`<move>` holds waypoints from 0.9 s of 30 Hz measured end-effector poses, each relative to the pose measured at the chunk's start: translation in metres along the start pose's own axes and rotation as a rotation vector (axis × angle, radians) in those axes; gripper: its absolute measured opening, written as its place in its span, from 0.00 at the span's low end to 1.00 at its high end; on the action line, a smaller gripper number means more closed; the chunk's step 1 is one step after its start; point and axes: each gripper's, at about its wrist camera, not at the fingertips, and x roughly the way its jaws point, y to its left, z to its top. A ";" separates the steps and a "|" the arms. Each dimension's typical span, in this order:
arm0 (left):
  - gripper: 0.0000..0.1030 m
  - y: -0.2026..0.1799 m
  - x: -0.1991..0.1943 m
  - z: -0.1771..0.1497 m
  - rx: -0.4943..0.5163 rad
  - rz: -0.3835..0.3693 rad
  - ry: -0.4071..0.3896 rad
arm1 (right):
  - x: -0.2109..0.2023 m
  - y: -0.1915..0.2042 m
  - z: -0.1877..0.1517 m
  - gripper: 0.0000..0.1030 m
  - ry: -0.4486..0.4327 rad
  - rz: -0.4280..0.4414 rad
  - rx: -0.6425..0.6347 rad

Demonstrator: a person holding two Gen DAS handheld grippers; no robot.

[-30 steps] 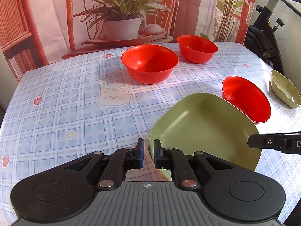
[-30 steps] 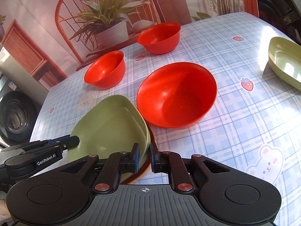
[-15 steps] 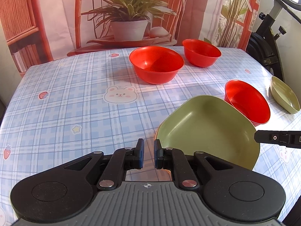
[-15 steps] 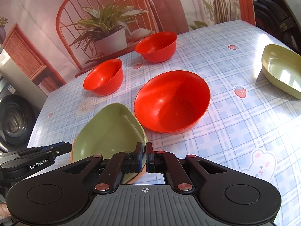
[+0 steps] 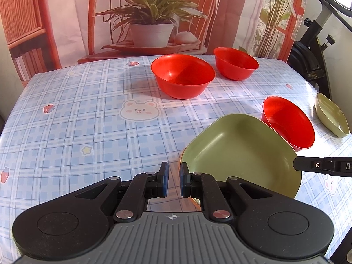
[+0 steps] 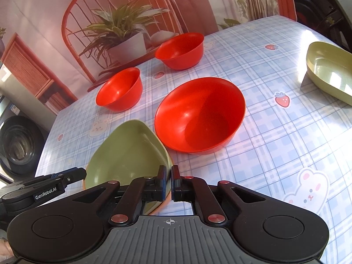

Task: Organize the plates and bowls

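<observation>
A green square plate (image 5: 239, 151) (image 6: 129, 151) sits tilted near the table's front edge, an orange rim showing under it. My right gripper (image 6: 168, 180) is shut on the plate's near rim. My left gripper (image 5: 173, 179) is slightly open and empty, just left of the plate's left rim. Three red bowls stand on the table: one (image 5: 288, 121) (image 6: 200, 114) next to the plate, two farther back (image 5: 183, 74) (image 5: 236, 62). A second green dish (image 5: 331, 117) (image 6: 330, 70) lies at the right edge.
The table (image 5: 88, 118) has a blue checked cloth with bear and strawberry prints. A printed backdrop of a potted plant (image 5: 151, 19) hangs behind it. An exercise bike (image 5: 312, 50) stands at the right, a tyre (image 6: 19, 145) at the left.
My right gripper closed from a small gap onto the green plate's rim. Both grippers rose and pulled back a little, and the left jaws widened slightly.
</observation>
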 end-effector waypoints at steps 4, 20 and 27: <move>0.11 0.001 -0.001 0.000 -0.007 0.000 -0.005 | 0.003 -0.004 0.000 0.04 0.011 0.009 0.026; 0.12 -0.009 -0.023 0.023 -0.007 -0.036 -0.076 | -0.016 0.002 0.010 0.13 -0.044 0.011 -0.036; 0.17 -0.058 -0.045 0.060 0.014 -0.112 -0.170 | -0.066 -0.024 0.050 0.17 -0.235 -0.036 -0.122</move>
